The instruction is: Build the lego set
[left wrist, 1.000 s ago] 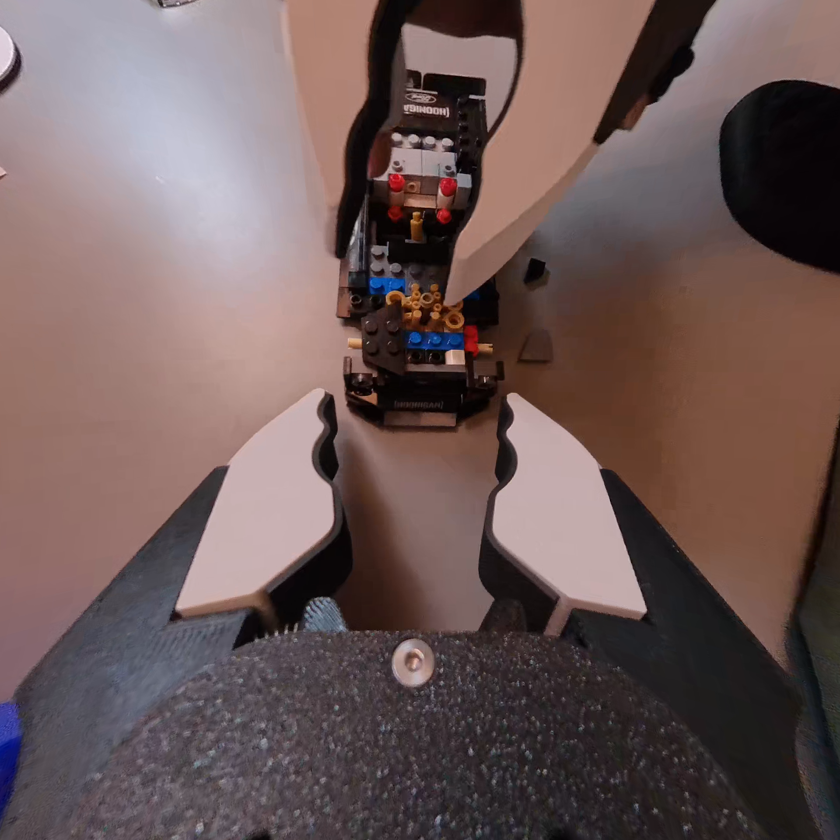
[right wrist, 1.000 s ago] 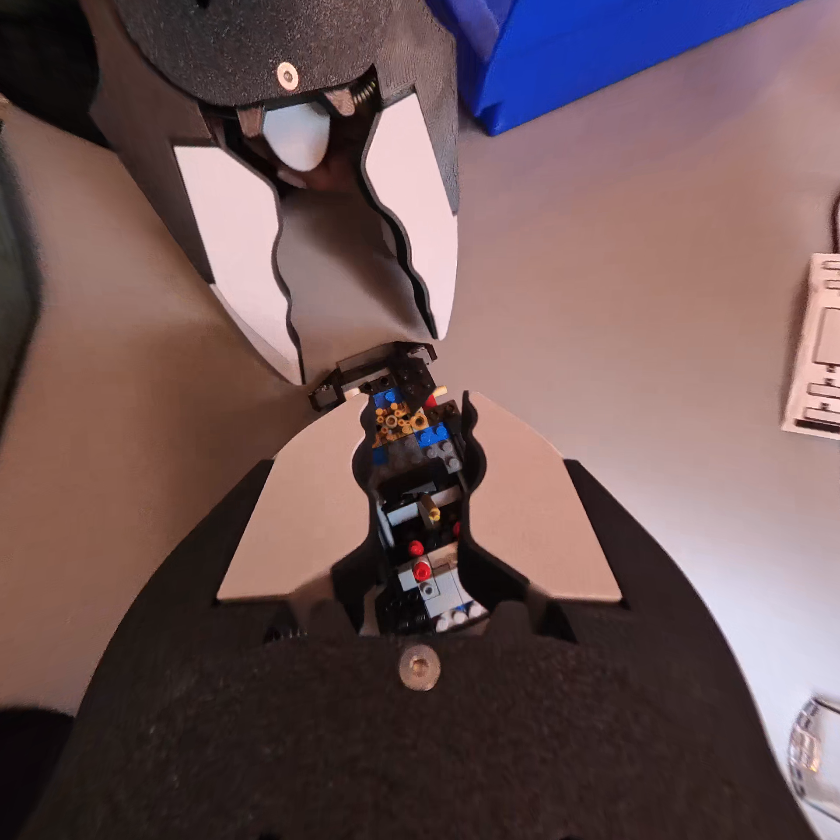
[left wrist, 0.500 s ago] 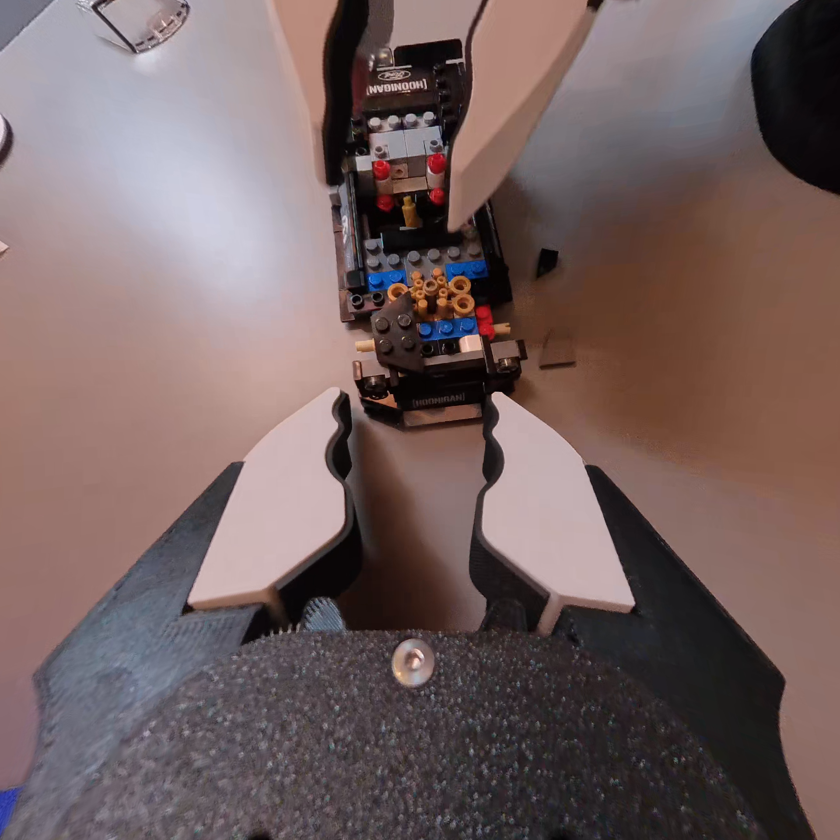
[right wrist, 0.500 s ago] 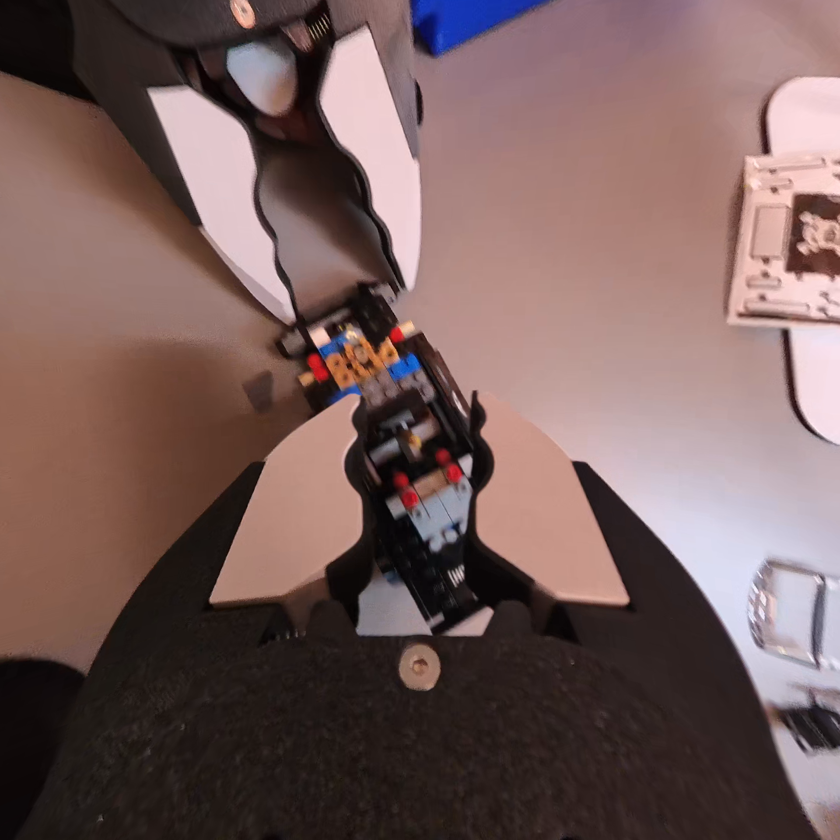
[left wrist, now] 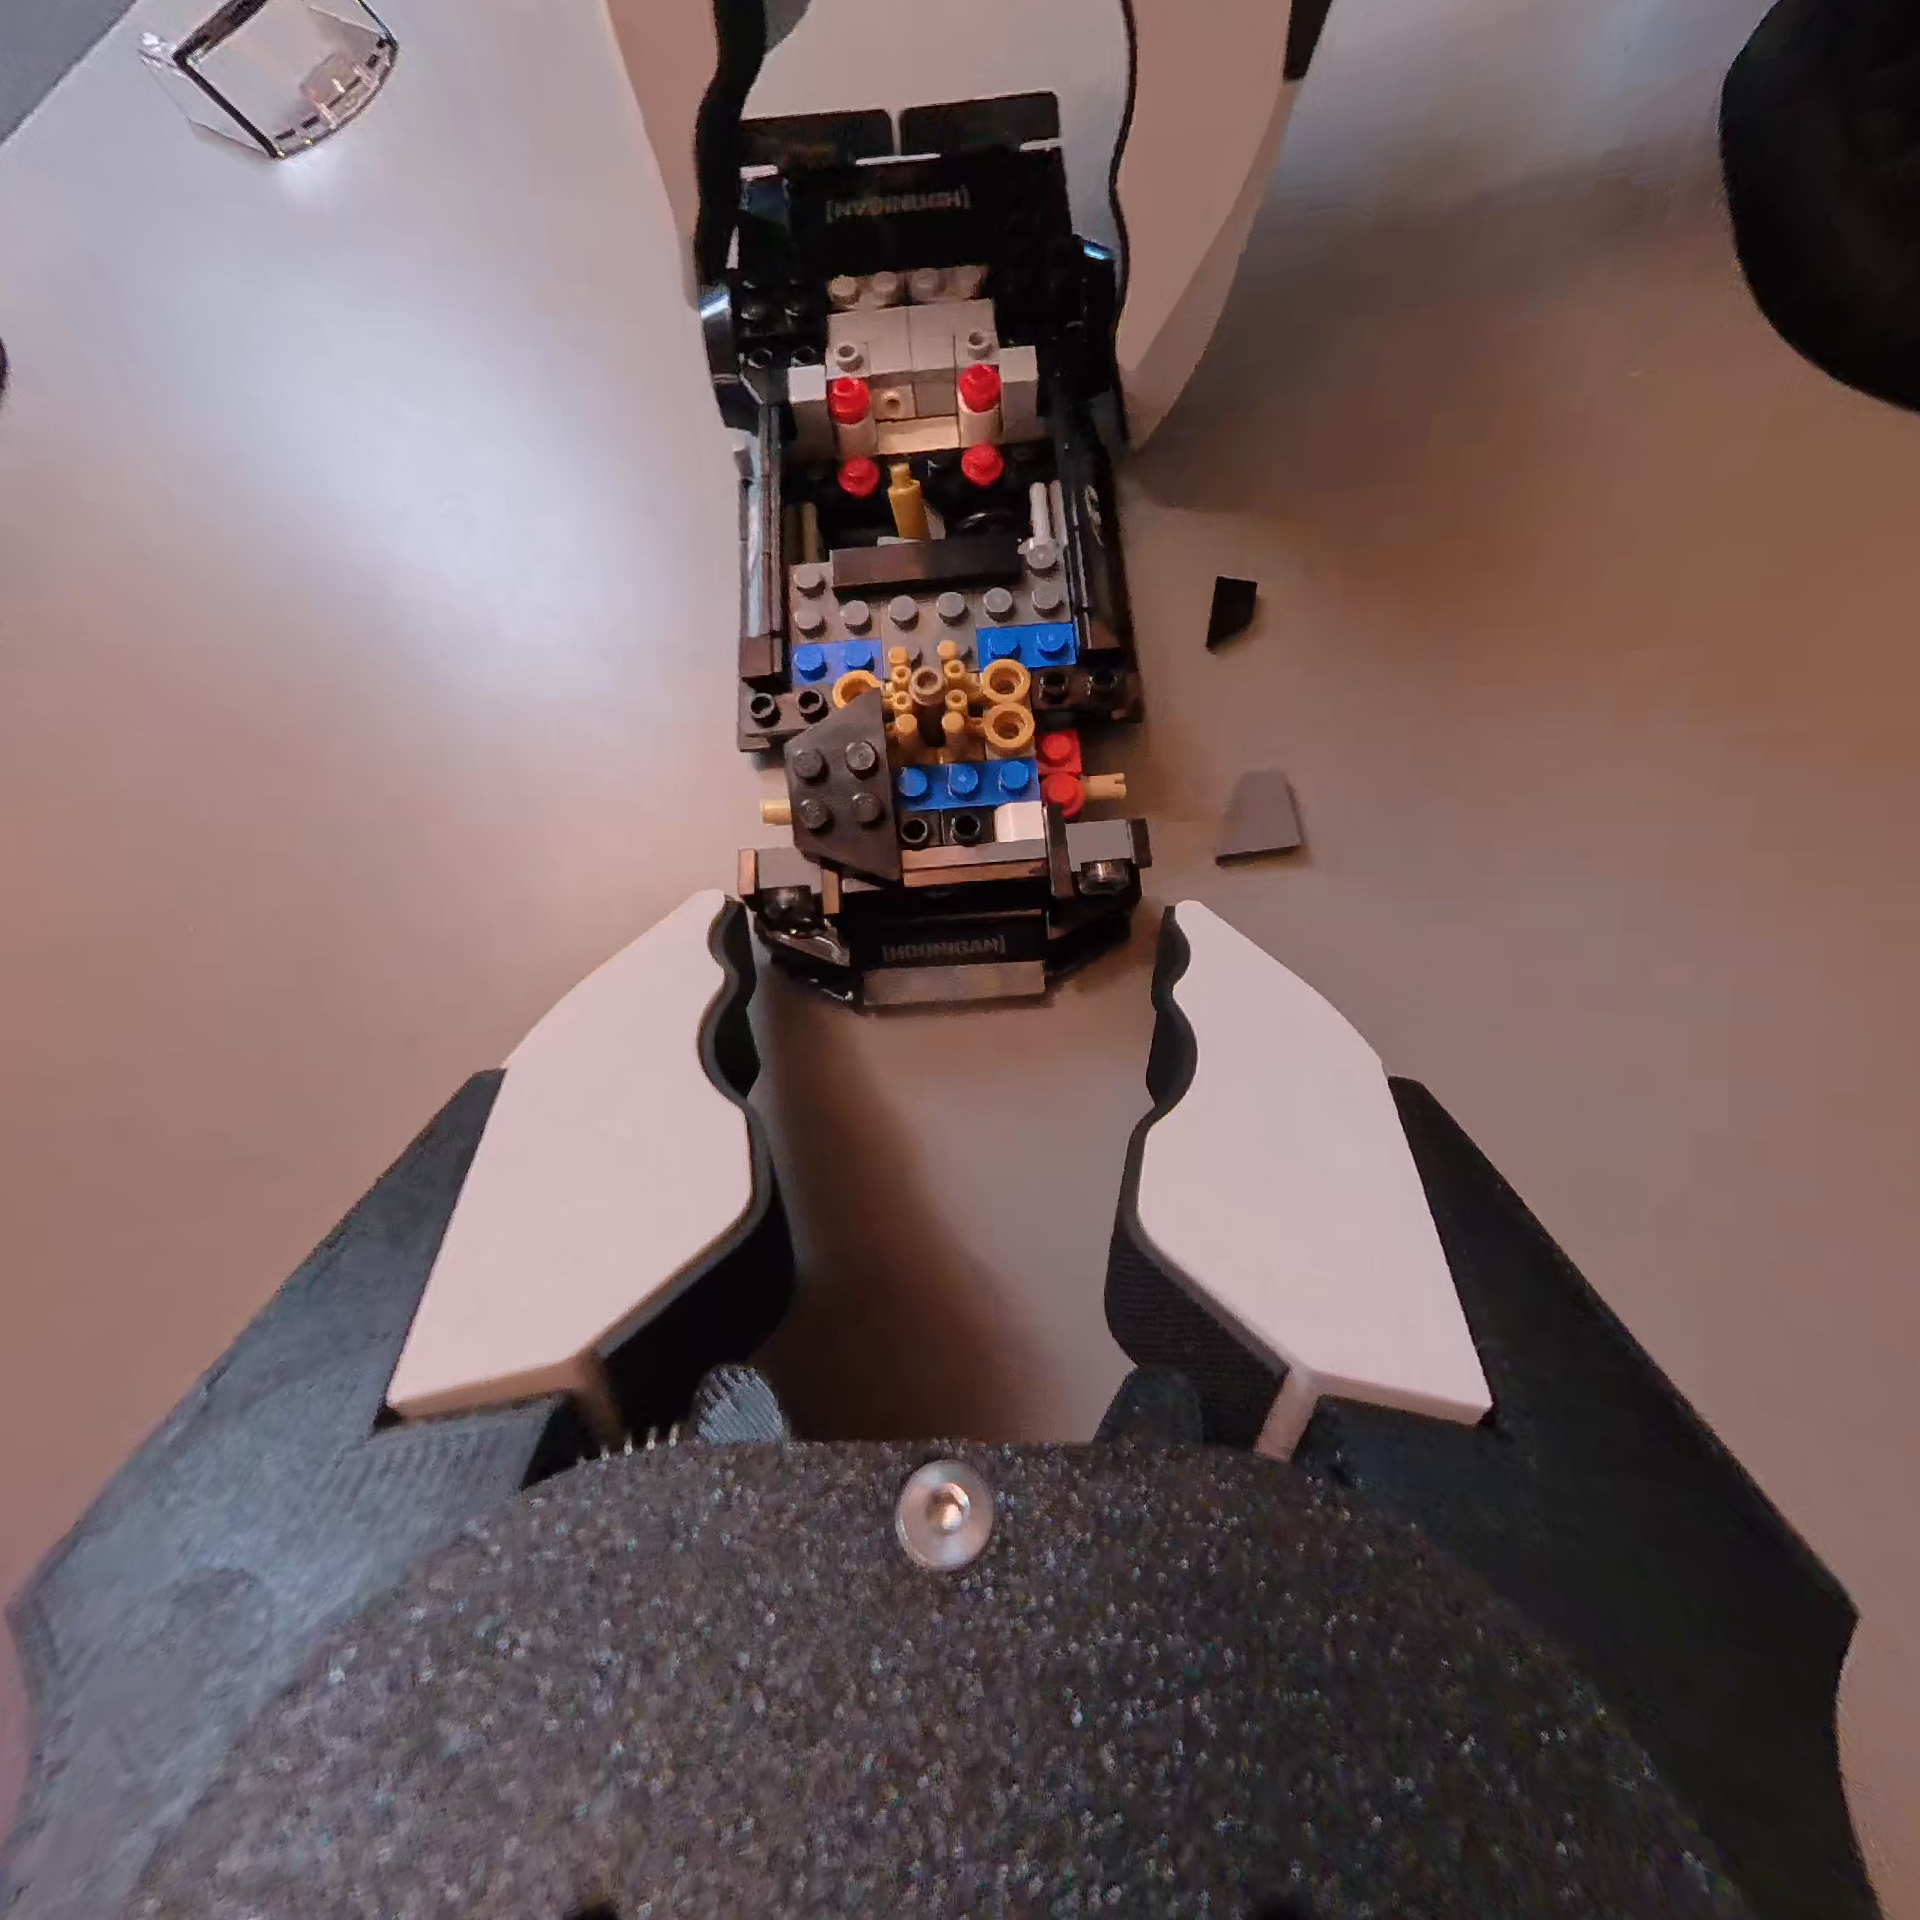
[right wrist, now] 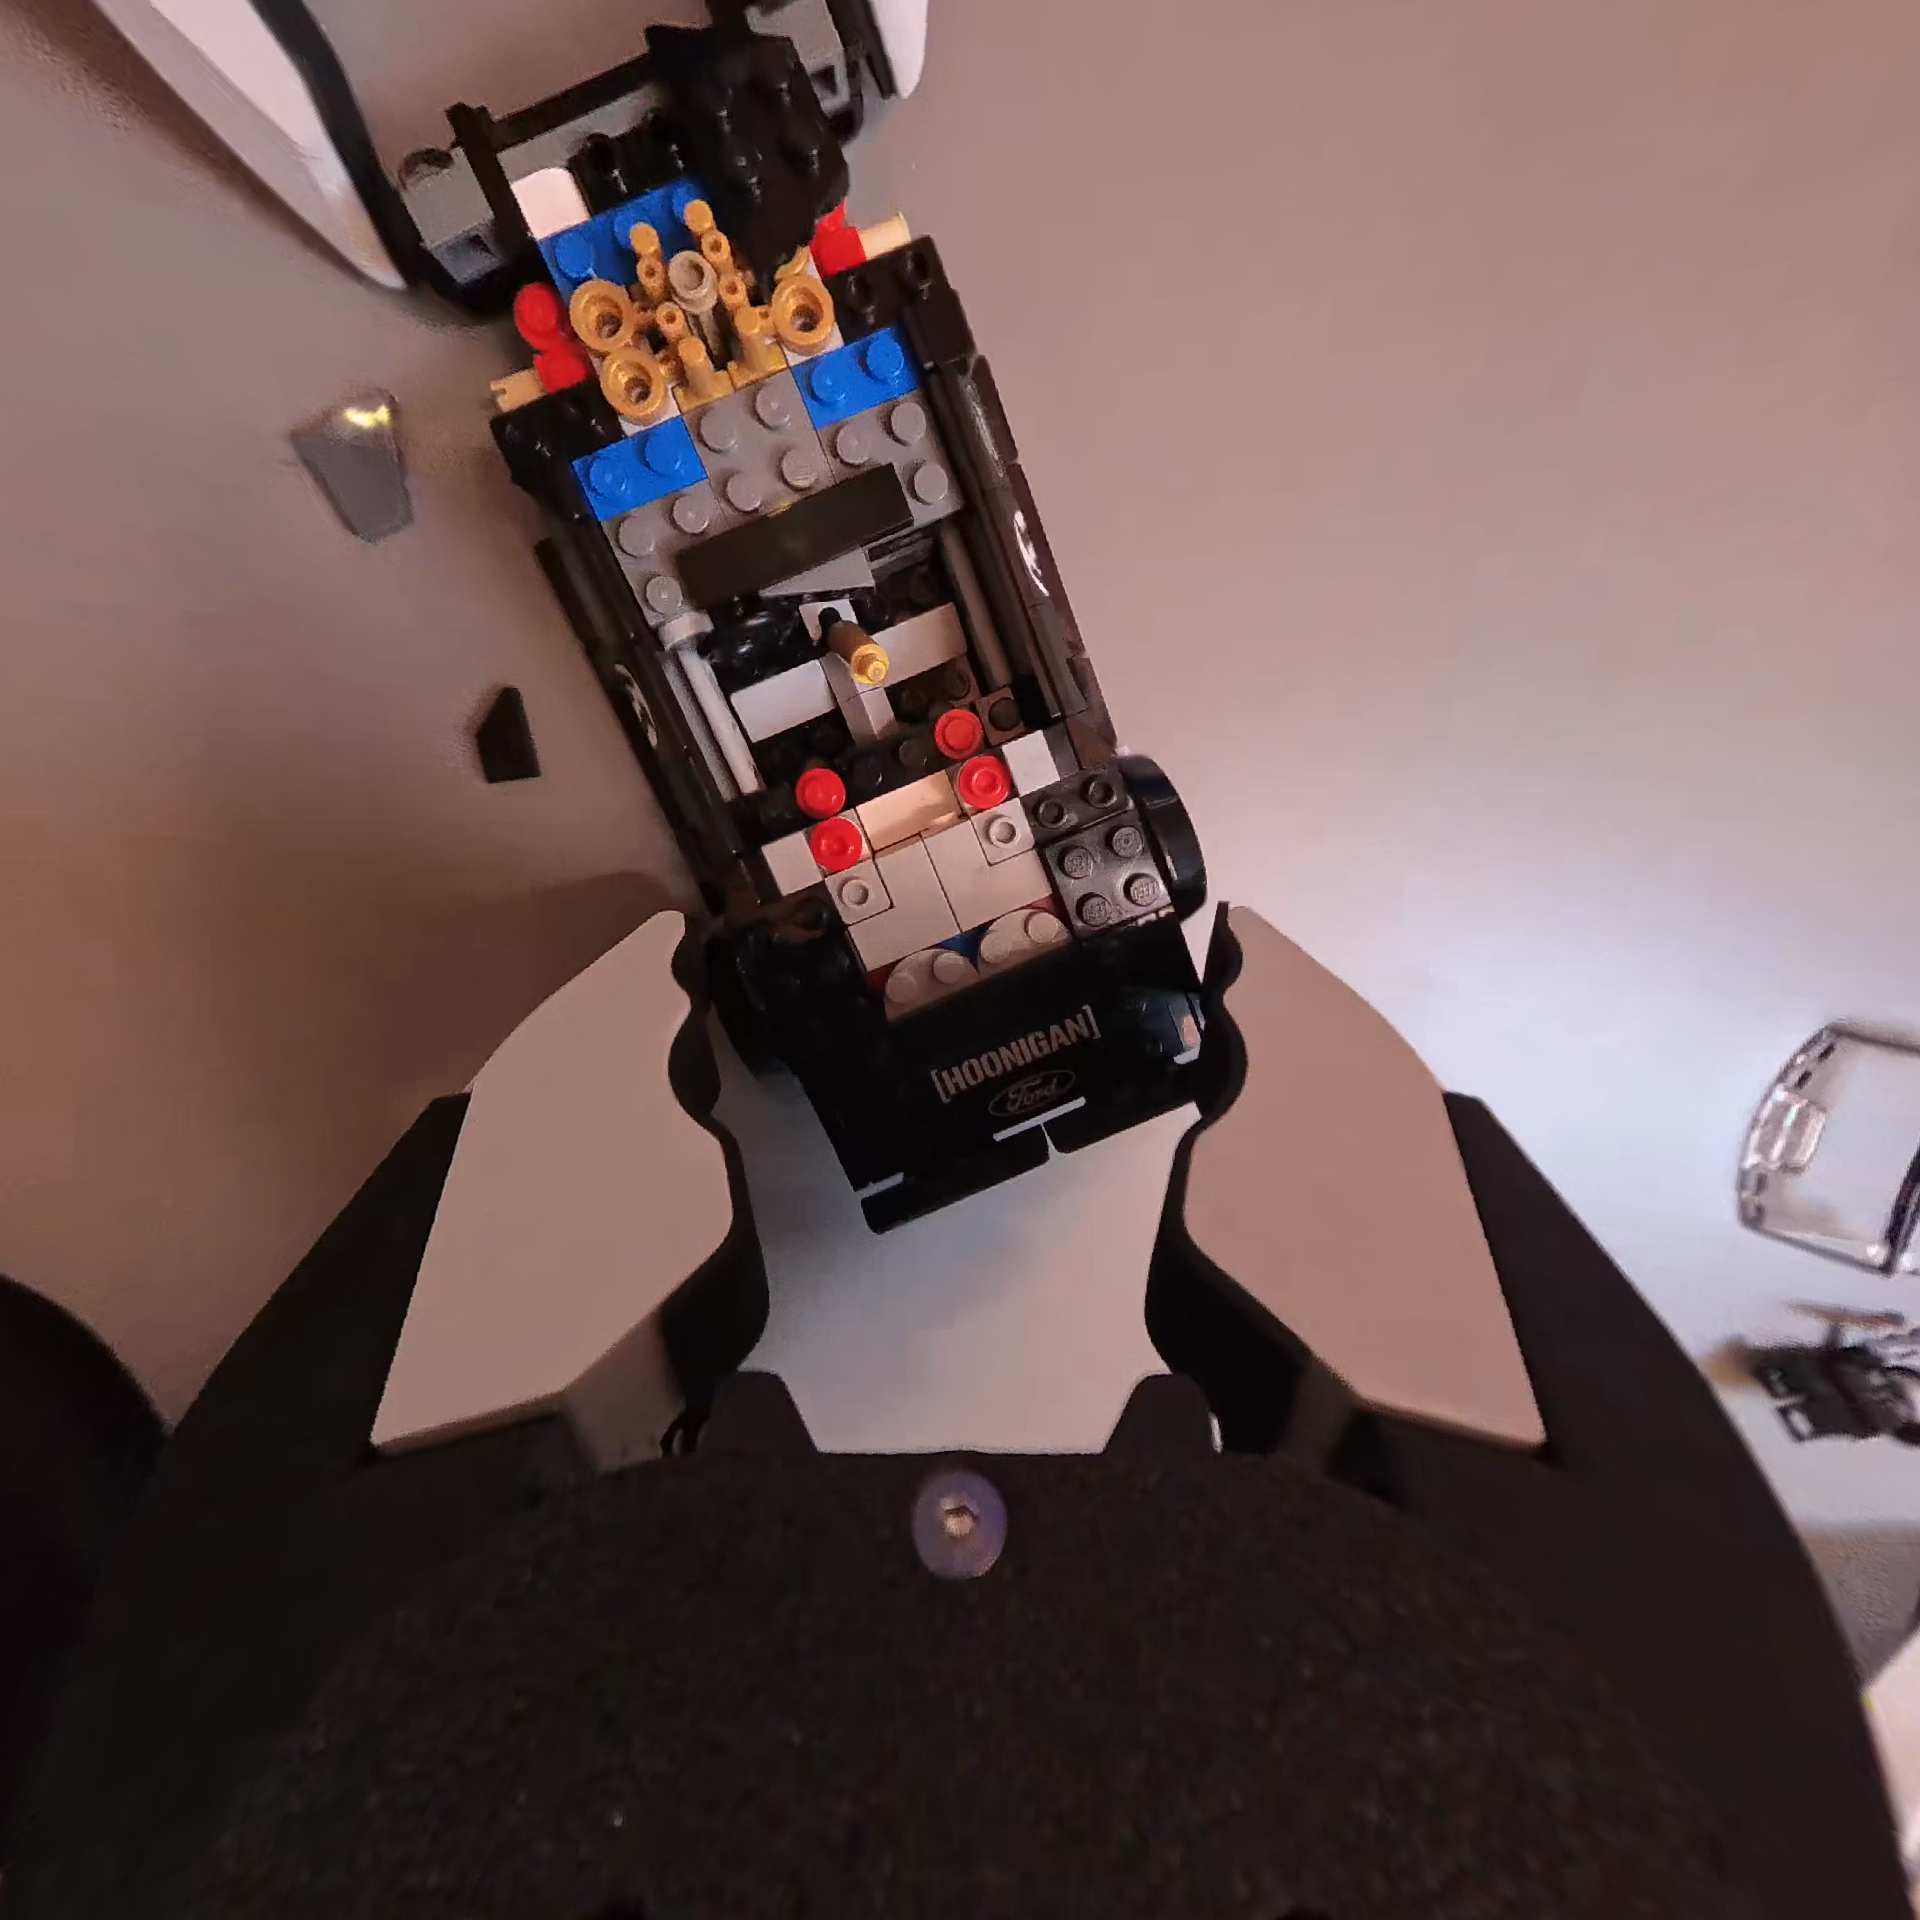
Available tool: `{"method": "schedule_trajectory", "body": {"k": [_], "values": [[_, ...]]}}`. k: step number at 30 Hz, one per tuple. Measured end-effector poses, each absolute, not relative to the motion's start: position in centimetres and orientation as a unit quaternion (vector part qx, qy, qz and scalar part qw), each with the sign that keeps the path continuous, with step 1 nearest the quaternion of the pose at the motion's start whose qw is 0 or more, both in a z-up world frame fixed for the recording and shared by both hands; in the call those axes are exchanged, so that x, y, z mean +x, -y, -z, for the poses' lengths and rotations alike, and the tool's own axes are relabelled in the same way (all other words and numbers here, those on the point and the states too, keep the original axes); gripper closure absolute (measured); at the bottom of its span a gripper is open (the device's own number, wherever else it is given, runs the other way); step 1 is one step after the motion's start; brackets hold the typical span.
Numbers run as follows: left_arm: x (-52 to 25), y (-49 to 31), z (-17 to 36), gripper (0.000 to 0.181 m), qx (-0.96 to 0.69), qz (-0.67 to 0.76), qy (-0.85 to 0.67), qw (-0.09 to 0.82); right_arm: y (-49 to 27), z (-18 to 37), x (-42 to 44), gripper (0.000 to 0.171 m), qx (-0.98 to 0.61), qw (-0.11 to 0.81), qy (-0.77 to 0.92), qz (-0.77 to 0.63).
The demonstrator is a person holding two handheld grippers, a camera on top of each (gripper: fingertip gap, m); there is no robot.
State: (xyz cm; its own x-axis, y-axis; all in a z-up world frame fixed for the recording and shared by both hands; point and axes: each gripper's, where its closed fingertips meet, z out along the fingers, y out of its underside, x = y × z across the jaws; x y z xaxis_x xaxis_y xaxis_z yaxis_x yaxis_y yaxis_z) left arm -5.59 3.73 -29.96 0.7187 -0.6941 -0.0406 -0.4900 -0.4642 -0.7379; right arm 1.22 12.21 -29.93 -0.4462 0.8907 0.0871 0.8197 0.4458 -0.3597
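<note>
The lego car [left wrist: 925,582] sits on the bare counter [left wrist: 364,623] between the two grippers, well clear of any counter edge that shows, and it is plainly only part built. The floor, the side walls, the gold engine cluster [left wrist: 945,707] and the printed black panels at both ends are in place; a black wedge plate [left wrist: 842,800] sits on one front corner, apparently not yet pressed flat (it looks skewed).

The left gripper [left wrist: 945,935] has its fingers wide apart, holding nothing, either side of the car's near end. The right gripper [right wrist: 956,935] is likewise spread wide and empty, its fingers flanking the opposite end; whether they touch the car is hard to tell.

Still left, judging by what lies loose: a small black slope [left wrist: 1231,613] and a grey slope [left wrist: 1259,819] beside the car, a clear windscreen piece [left wrist: 275,78] farther off, and another dark sub-assembly [right wrist: 1839,1387] near it. No roof is fitted yet.
</note>
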Motion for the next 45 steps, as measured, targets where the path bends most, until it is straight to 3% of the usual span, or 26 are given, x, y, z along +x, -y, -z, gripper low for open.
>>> {"method": "schedule_trajectory", "body": {"k": [7,19,23,30,37,45], "values": [[-5.4,-4.1,29.9,0.116,-0.833,0.137,-0.375,0.384,-11.0,29.8,3.2,0.082,-0.569,0.168,0.791,-0.149],[-5.1,-4.3,30.0,0.113,-0.820,0.152,-0.402,0.379,-10.2,29.0,4.4,0.086,-0.596,0.177,0.764,-0.171],[-5.0,-4.3,29.9,0.114,-0.816,0.153,-0.405,0.383,-9.6,27.1,3.6,0.096,-0.582,0.185,0.764,-0.207],[-5.3,-4.3,29.7,0.118,-0.814,0.152,-0.397,0.395,-8.0,25.0,-1.7,0.135,-0.569,0.201,0.744,-0.288],[-5.8,-4.3,29.1,0.119,-0.813,0.158,-0.379,0.412,-6.8,25.8,-4.6,0.146,-0.568,0.169,0.754,-0.282],[-5.7,-4.1,29.3,0.119,-0.813,0.158,-0.387,0.405,-6.7,27.1,-5.0,0.145,-0.570,0.131,0.776,-0.239]]}}
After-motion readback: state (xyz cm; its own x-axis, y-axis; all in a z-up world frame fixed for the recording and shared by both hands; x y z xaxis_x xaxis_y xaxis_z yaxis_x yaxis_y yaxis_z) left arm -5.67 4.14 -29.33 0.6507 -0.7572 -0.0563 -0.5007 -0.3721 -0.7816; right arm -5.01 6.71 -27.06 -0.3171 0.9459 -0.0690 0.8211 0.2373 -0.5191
